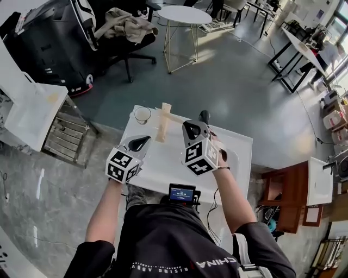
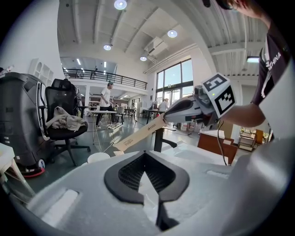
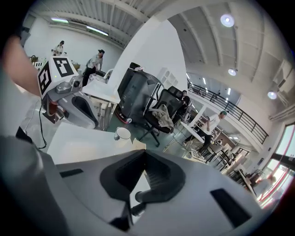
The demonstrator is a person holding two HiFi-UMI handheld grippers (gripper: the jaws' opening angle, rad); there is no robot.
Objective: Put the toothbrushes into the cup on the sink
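Observation:
A long tan toothbrush box (image 2: 138, 134) sticks out of my right gripper (image 1: 191, 129), which is shut on its end. The box's free end reaches toward the clear cup (image 1: 142, 114) at the far left corner of the white sink top (image 1: 163, 168). In the head view a second tan box (image 1: 162, 126) shows right beside the held one; I cannot tell whether it rests on the top. My left gripper (image 1: 142, 142) hovers over the sink top just short of the cup, jaws together and holding nothing. The cup (image 3: 122, 133) looks empty.
A black faucet (image 1: 204, 115) rises behind the right gripper, beside the sunken basin (image 1: 232, 157). A phone-like screen (image 1: 182, 193) sits at the near edge. Beyond the sink stand an office chair (image 1: 128, 30) with clothes, a round table (image 1: 184, 15) and a wooden cabinet (image 1: 285, 187).

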